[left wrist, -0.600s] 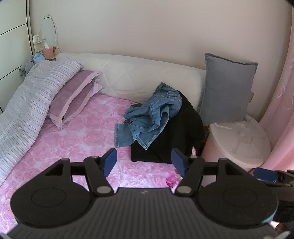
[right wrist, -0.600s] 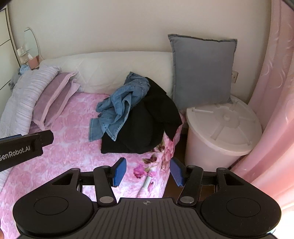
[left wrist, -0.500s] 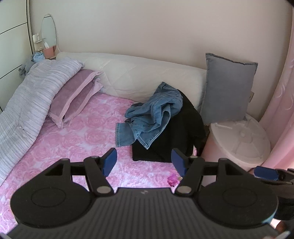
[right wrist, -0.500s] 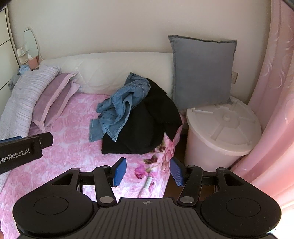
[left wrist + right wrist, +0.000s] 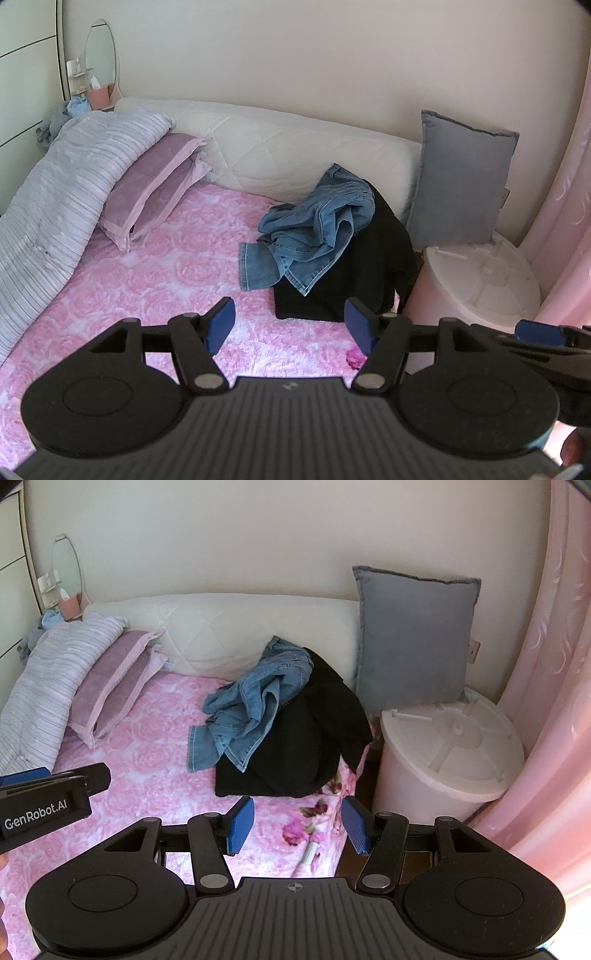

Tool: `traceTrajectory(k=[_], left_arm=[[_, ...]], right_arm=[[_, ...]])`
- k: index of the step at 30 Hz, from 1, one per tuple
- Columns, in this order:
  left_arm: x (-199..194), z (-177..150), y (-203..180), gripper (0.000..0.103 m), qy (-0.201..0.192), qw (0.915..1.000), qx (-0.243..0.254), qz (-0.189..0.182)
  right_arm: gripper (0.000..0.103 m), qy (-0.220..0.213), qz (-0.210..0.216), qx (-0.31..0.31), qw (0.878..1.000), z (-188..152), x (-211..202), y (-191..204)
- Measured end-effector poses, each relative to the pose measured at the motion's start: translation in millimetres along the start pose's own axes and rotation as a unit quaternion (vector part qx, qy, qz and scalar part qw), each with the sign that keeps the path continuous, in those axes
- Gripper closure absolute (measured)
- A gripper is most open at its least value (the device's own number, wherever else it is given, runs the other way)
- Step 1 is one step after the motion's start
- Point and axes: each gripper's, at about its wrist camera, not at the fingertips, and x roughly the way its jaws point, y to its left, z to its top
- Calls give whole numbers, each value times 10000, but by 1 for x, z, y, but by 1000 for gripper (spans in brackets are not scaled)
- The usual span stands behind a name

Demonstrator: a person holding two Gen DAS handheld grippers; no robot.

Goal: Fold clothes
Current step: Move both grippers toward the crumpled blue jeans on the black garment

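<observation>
Lying in a messy heap on the pink bed (image 5: 155, 280), the blue jeans (image 5: 314, 229) rest partly on top of a black garment (image 5: 354, 280), close to the bed's right edge and just in front of the long white cushion (image 5: 280, 155). The left hand-held gripper (image 5: 290, 325) floats above the pink cover with its blue pads wide apart, and it holds nothing. The right hand-held gripper (image 5: 299, 825) hangs over the bed's right edge, also spread wide and holding nothing. Both are near the clothes but not touching them. A gray pillow (image 5: 413, 642) leans on the wall beside a white bin (image 5: 443, 760) with a lid. Purple pillows (image 5: 147, 192) and a striped blanket (image 5: 48, 206) sit on the bed's left side. A pink curtain (image 5: 546, 686) hangs on the right.
</observation>
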Motion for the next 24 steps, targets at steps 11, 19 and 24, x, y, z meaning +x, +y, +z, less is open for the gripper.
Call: traceTrajectory(k=[11, 19, 24], left_arm=[[3, -5, 13, 41, 79, 9996, -90, -258], [7, -4, 13, 41, 123, 9991, -148, -376], [9, -2, 9, 41, 123, 9990, -174, -399]], right_arm=[[47, -48, -239, -31, 9997, -7, -5, 12], [47, -67, -370, -44, 9993, -12, -6, 11], [47, -95, -420, -97, 9990, -10, -8, 10]])
